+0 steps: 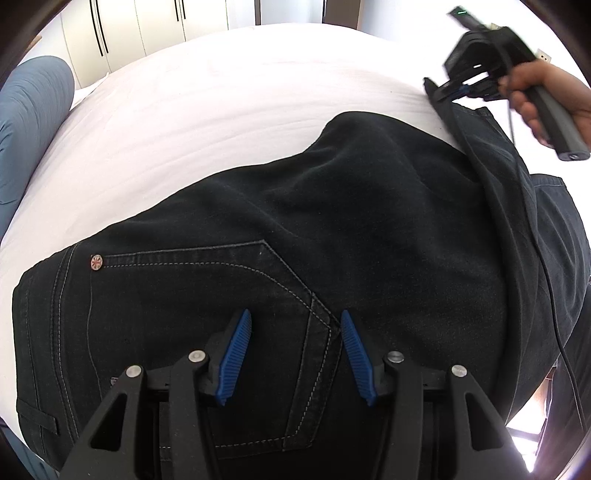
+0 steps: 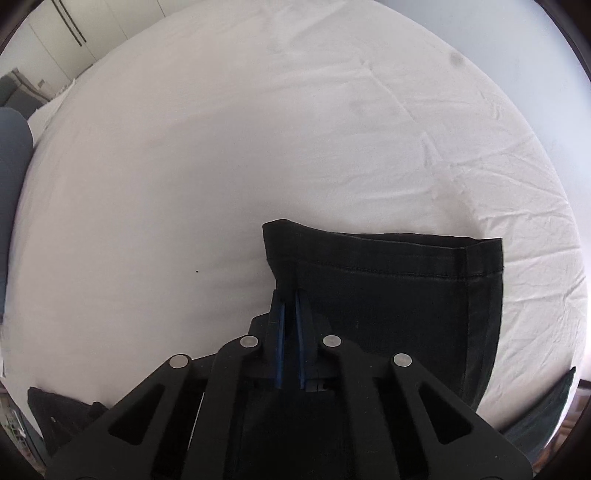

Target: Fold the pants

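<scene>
Black jeans point(image 1: 332, 229) lie on a white bed sheet point(image 1: 207, 110), the back pocket and a rivet toward me. My left gripper point(image 1: 295, 332) is open just above the pocket seam, holding nothing. My right gripper point(image 2: 291, 299) is shut on the hem end of a pant leg point(image 2: 388, 280) and holds it lifted over the sheet point(image 2: 221, 147). In the left wrist view the right gripper point(image 1: 448, 90) shows at the upper right, pinching that leg end, with the leg draped down from it.
A blue-grey pillow point(image 1: 29, 122) lies at the left edge of the bed. White wardrobe doors point(image 1: 129, 29) stand behind the bed. The bed's right edge and a bit of floor point(image 1: 532, 417) show at the lower right.
</scene>
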A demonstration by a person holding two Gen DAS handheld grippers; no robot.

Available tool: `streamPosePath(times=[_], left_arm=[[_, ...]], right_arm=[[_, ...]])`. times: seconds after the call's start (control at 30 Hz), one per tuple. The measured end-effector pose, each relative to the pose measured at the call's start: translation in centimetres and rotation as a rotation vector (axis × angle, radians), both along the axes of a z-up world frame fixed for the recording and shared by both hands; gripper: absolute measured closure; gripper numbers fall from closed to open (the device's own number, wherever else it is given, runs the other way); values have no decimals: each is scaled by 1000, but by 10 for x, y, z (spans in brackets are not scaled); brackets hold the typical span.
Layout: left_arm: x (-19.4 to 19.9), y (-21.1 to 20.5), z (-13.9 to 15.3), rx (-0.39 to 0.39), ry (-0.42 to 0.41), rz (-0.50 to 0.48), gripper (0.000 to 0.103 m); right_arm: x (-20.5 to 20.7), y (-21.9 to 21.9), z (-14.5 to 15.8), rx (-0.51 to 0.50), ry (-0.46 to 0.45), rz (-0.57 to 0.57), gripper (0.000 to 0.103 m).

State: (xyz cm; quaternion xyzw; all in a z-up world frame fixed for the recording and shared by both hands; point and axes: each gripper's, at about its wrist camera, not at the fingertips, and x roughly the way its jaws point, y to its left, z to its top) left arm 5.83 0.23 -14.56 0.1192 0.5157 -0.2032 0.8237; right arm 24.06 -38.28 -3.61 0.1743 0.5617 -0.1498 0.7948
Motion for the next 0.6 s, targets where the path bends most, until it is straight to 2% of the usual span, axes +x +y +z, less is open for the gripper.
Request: streamPosePath(times=[0.13,0.3,0.4,0.47,0.53,0.57,0.6], left_arm=[[1,-1,0,10,3,1,49],[2,-4,1,16,14,2,49],[4,-7,3,27,19,1,49],[4,-9,3,39,19,2,49],[5,-12,4,44,21,7,49],[5,-12,4,43,23,12,49],[5,-13,5,41,24,16,49]], right_arm=[[-44,-21,42,66,-163,-29,100],[-132,-67,86,69,-340,-133,102],[-180,-101,84,110,-366,-218,102],[-196,-94,87,150,-339,-186,100],[-194,-86,88,135,-299,-179,99],[-187,-82,89,131,-310,-164,96],[-174,-71,92,119,-322,-130,81]])
